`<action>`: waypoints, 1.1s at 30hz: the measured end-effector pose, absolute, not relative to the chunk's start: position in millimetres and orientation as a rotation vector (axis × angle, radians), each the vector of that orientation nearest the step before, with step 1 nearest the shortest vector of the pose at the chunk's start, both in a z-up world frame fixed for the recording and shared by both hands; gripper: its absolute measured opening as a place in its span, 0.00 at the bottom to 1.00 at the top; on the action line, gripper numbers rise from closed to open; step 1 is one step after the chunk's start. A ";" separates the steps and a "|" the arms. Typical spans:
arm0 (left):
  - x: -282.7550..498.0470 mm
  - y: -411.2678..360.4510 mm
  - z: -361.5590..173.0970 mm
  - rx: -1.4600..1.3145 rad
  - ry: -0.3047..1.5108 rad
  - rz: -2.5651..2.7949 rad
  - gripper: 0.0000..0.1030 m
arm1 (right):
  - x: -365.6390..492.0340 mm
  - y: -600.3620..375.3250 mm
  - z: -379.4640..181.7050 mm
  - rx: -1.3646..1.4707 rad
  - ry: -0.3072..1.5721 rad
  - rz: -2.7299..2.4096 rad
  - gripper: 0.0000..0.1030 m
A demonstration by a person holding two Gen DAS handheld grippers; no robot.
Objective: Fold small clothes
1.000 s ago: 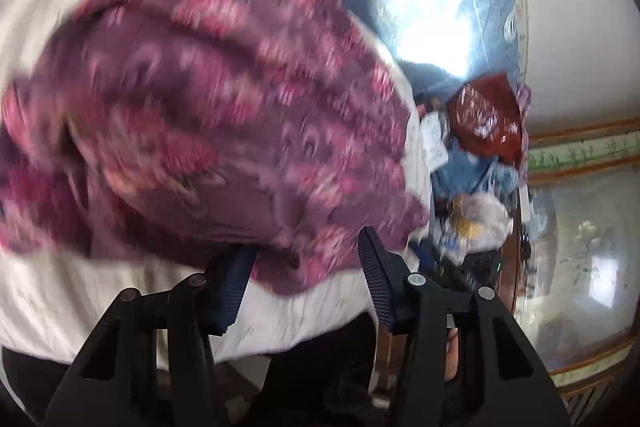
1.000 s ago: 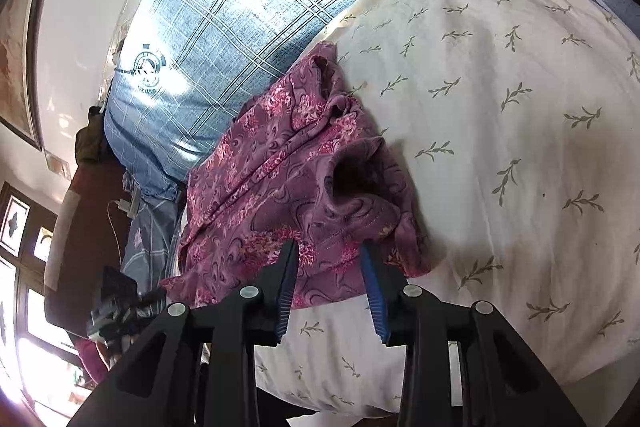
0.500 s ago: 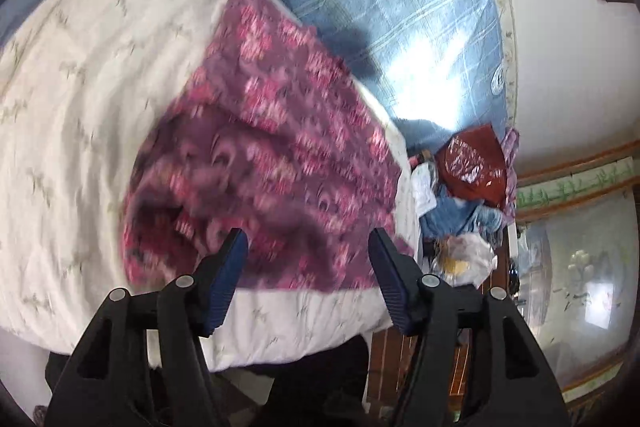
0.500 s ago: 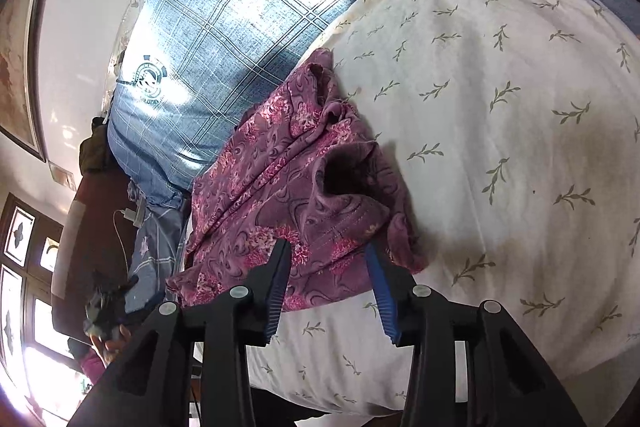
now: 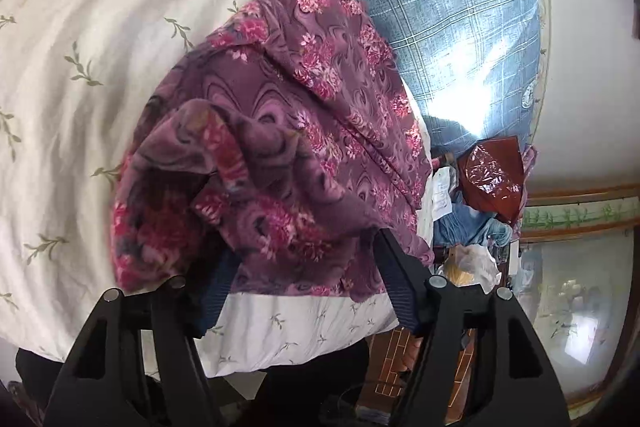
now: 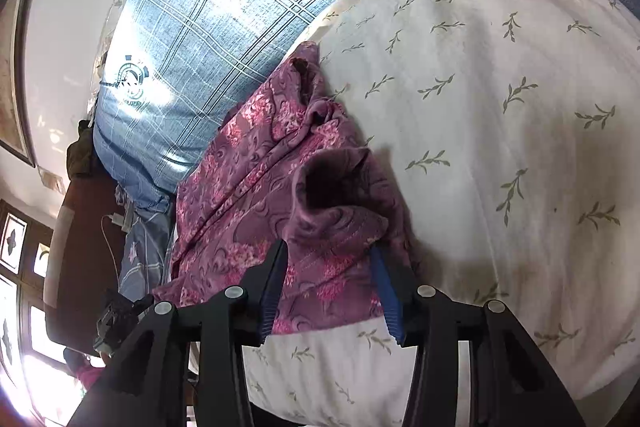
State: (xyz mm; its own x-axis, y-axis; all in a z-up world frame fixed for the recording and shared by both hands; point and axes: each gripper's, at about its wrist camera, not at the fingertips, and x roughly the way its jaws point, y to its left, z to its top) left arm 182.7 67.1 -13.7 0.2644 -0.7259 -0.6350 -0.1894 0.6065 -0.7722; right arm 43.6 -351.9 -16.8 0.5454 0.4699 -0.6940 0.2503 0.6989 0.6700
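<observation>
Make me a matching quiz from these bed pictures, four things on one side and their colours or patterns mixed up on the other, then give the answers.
Things:
1. garment
2. pillow
3. quilt
4. bag

Looks:
A. cream with green leaf sprigs
B. shiny dark red
C. purple with pink flowers
D. blue with pale checks

Pairs: 1-C, 2-D, 3-A, 4-B

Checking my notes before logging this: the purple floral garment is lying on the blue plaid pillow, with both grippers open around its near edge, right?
Not quite. The purple floral garment lies on the cream leaf-print cover, beside the blue plaid pillow, as the right wrist view shows. Left gripper and right gripper are open around its near edge.
</observation>
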 end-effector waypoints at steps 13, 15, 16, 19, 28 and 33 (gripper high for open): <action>162.7 77.7 29.2 -0.780 1.164 -0.401 0.01 | 34.9 -355.1 13.2 0.819 0.816 0.262 0.07; 164.5 81.5 42.0 -0.779 1.126 -0.405 0.01 | 35.0 -354.3 25.6 0.815 0.782 0.293 0.07; 167.5 83.0 47.1 -0.778 1.114 -0.404 0.01 | 37.3 -353.0 31.6 0.806 0.768 0.304 0.07; 180.6 86.1 49.6 -0.775 1.095 -0.376 0.01 | 51.0 -349.6 37.2 0.766 0.774 0.306 0.06; 215.6 91.2 21.8 -0.832 1.175 -0.390 0.02 | 90.4 -354.4 3.5 0.804 0.922 0.247 0.12; 204.6 93.0 9.3 -0.829 1.202 -0.426 0.45 | 77.4 -356.7 -10.5 0.829 0.970 0.230 0.51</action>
